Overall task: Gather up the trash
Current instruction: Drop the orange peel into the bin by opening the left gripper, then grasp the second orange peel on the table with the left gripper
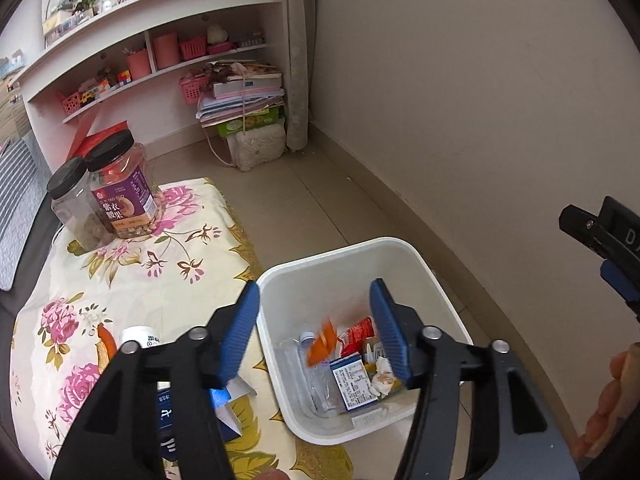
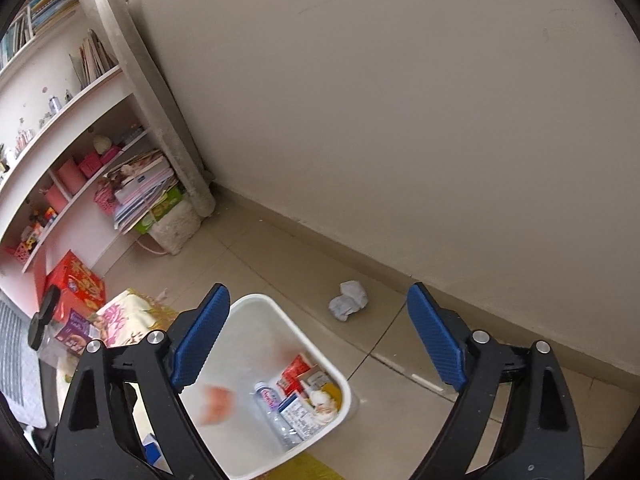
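Beige floor tiles and a plain wall frame the white bin, your landmark. Your left gripper hangs over the bin, jaws apart, nothing between the pads; a blurred orange wrapper shows in mid-air below them, above the trash already inside: a clear bottle, a red packet, a blue-and-white carton.

Left wrist view only: flowered cloth left of the bin, with two black-lidded jars at its far end and a white bottle cap and blue box partly hidden behind the near finger.

Right wrist view only: crumpled white paper on the floor beyond the bin, near the wall, apart from the bin. Your right gripper stands wide apart and empty above the bin's far rim; the same orange blur shows inside.

Pink shelves stand well beyond the bin.
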The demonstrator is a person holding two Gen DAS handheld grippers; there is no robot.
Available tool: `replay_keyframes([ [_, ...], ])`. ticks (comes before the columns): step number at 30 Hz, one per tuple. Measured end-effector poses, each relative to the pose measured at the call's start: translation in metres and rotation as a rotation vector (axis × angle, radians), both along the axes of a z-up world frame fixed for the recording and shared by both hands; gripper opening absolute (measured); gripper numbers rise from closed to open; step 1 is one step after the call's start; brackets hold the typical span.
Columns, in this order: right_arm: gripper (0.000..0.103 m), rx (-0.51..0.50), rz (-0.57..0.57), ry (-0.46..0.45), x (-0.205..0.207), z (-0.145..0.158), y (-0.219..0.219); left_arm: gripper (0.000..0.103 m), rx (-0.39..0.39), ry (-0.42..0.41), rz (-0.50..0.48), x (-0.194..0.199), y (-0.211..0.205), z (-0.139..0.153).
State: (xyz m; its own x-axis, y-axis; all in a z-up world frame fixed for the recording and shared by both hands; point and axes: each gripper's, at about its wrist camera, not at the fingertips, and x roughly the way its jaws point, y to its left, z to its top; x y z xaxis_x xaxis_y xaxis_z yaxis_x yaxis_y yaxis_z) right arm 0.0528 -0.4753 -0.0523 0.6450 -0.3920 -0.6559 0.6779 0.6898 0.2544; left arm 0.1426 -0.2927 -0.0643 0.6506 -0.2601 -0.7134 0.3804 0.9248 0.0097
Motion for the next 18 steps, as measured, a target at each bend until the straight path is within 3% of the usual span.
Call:
replay_keyframes([
  [5,0.095,-0.072,-0.014,0.020,0.004,0.004,0.011,0.064,0.006,-0.005,0.026,0.001,0.010,-0.001],
  [10,0.096,-0.159,-0.014,0.040,0.007,0.010,0.030,0.070,0.020,-0.021,0.057,0.001,0.027,0.001],
  [18,0.096,-0.192,0.067,0.071,0.021,0.009,0.065,0.074,0.015,-0.030,0.116,0.000,0.063,0.004],
])
